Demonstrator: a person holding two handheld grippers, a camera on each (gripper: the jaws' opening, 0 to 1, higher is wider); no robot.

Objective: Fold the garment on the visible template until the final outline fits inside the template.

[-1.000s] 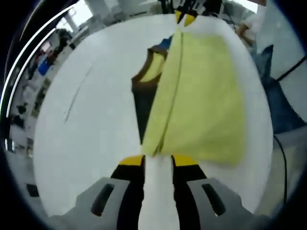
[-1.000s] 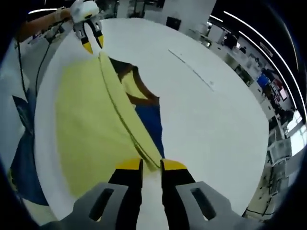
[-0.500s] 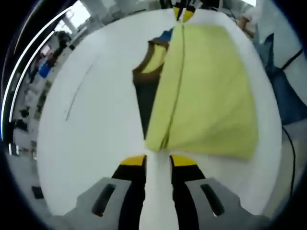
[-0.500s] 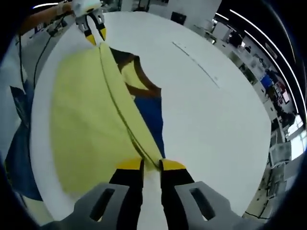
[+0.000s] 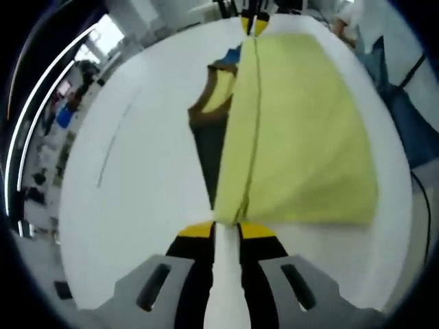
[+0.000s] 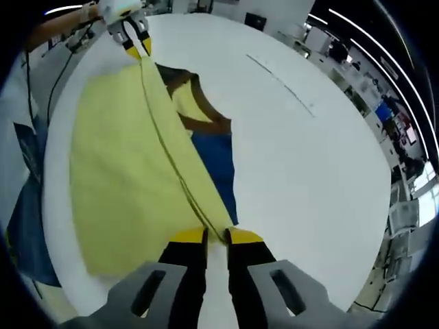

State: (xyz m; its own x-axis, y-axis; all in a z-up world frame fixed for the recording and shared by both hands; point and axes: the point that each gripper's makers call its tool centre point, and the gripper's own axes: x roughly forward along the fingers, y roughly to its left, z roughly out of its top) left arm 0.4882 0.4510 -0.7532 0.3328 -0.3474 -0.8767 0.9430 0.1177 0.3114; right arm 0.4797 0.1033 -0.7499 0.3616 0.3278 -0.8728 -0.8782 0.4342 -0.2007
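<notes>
While the yellow garment (image 5: 295,130) lies spread on the white round table (image 5: 137,178), its folded edge runs as a straight seam line from one gripper to the other, with the yellow panel lying flat to one side of that line and a dark blue and brown part of the garment, with a neckline-like opening (image 6: 195,113), showing from under the fold on the other side. Left gripper (image 5: 227,229) sits at the near end of the fold in the left gripper view, yellow-tipped jaws narrow and pinching the corner of the yellow cloth between them. Right gripper (image 6: 217,236) does the same at its own end in the right gripper view, jaws nearly together with the fabric corner caught between the tips. Each gripper also shows far off in the other's view: right gripper at the top of the left gripper view (image 5: 250,22), left gripper at upper left of the right gripper view (image 6: 135,42), held by a person's hand (image 6: 113,9); at that distance the grip looks closed on the cloth edge but is too small to be sure. A thin dark line (image 6: 281,86), possibly a template mark, crosses the bare table well apart from the garment. Blue fabric (image 6: 24,205) hangs off the table edge beside the yellow panel, with a black cable (image 6: 31,103) near it. Shelves and clutter of a room (image 5: 62,103) ring the table, blurred.
</notes>
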